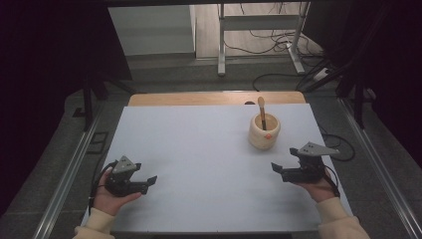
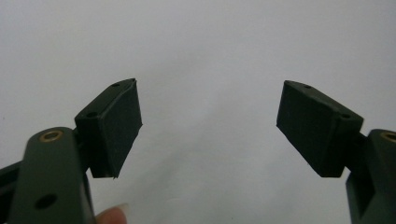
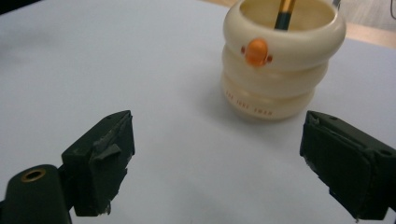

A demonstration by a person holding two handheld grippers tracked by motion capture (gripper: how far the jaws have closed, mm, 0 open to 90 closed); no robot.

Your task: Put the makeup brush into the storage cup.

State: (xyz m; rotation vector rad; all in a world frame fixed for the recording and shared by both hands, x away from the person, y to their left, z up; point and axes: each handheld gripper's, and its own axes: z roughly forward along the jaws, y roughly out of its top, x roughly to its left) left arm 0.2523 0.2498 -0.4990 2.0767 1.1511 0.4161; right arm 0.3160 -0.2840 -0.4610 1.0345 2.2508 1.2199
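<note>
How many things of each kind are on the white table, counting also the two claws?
Cream ringed pot: 1
Brush standing in the pot: 1
Claws, left claw and right claw, both open: 2
Total: 4

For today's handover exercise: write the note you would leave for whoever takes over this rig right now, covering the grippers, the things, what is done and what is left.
Left gripper: open, holding nothing, low over the white table cover at its near left.
Right gripper: open, holding nothing, near right, just short of the cream ribbed holder with the orange beak.
The holder stands upright at far right; a wooden-tipped dark-handled brush stands in it.
Done: nothing handled yet, as far as can be seen.
Left: probably reach the holder or brush with the right gripper.
</note>
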